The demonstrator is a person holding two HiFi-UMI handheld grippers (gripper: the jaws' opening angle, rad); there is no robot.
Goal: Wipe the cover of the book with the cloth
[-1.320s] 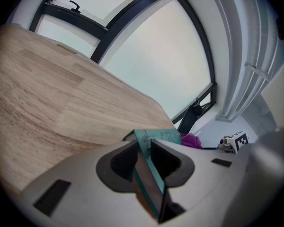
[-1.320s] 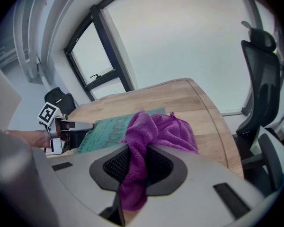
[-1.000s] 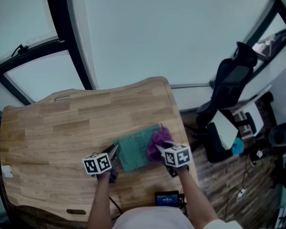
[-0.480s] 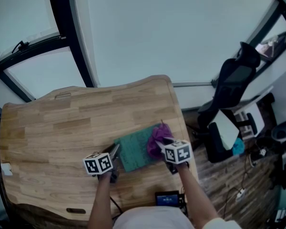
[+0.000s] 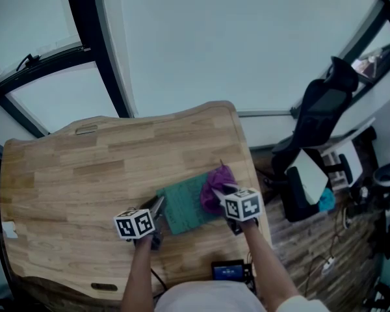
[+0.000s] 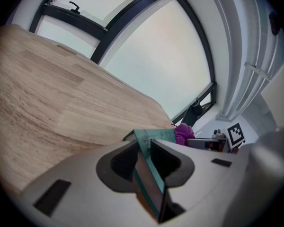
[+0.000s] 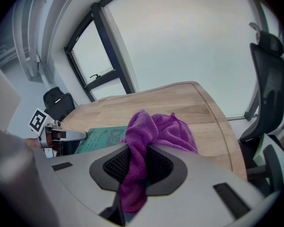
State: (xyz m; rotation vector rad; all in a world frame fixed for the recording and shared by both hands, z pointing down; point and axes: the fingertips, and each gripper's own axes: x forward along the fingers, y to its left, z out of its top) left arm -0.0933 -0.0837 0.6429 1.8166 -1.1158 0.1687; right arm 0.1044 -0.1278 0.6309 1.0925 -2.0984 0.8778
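**Handling Notes: Book and Cloth at the Desk**

The desk [image 5: 71, 174] was a wide slab of pale wood with visible grain and rounded corners. It offered a flat, firm backing for wiping.

The book [image 5: 182, 207] lay on the right-hand part of the desk, near the person. It was a thin rectangle with a matte teal cover bearing dark print. It was judged light and fairly stiff, and liable to slide under a wiping stroke unless restrained. An edge was the suitable place to hold it. The left tongs [image 6: 143, 151] were clamped on its near left edge.

The cloth [image 7: 163, 129] was purple with a fine looped pile, soft and limp, and bunched into folds. It rested on the right portion of the cover. It was judged light and compliant, and best gripped at a gathered fold. The right tongs [image 7: 138, 159] pinched one such fold, with the rest spilling forward.
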